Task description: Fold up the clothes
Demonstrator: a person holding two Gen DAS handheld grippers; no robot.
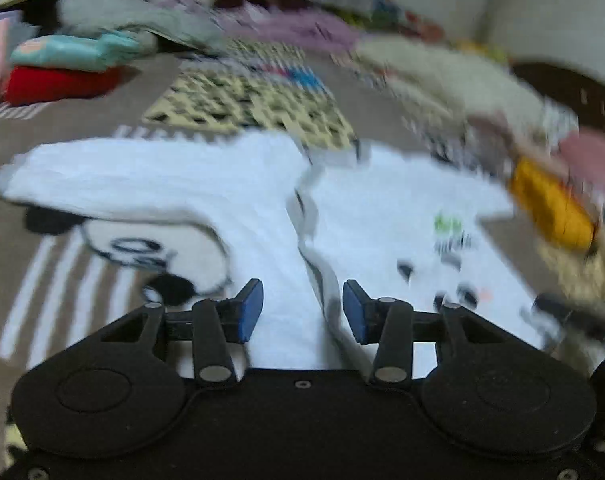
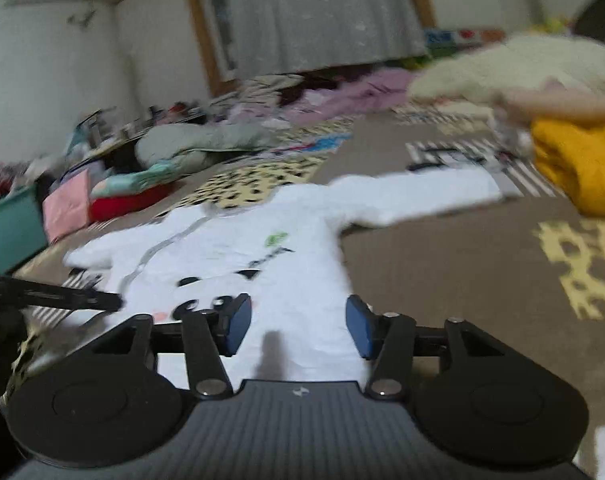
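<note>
a white long-sleeved top (image 1: 262, 200) with a small printed motif lies spread flat on the brown patterned carpet (image 2: 462, 280), sleeves out. the left tool (image 1: 302, 310) hovers over its lower part, pads spread, nothing pinched. the right tool (image 2: 298, 326) sits at the hem, also spread and empty.

both the left hand-held gripper (image 1: 302, 308) and right hand-held gripper (image 2: 299, 326) point downward, jaws parted, nothing gripped.

Brown patterned rug (image 2: 442, 264), curtain (image 2: 322, 12), green bin (image 2: 10, 228).
</note>
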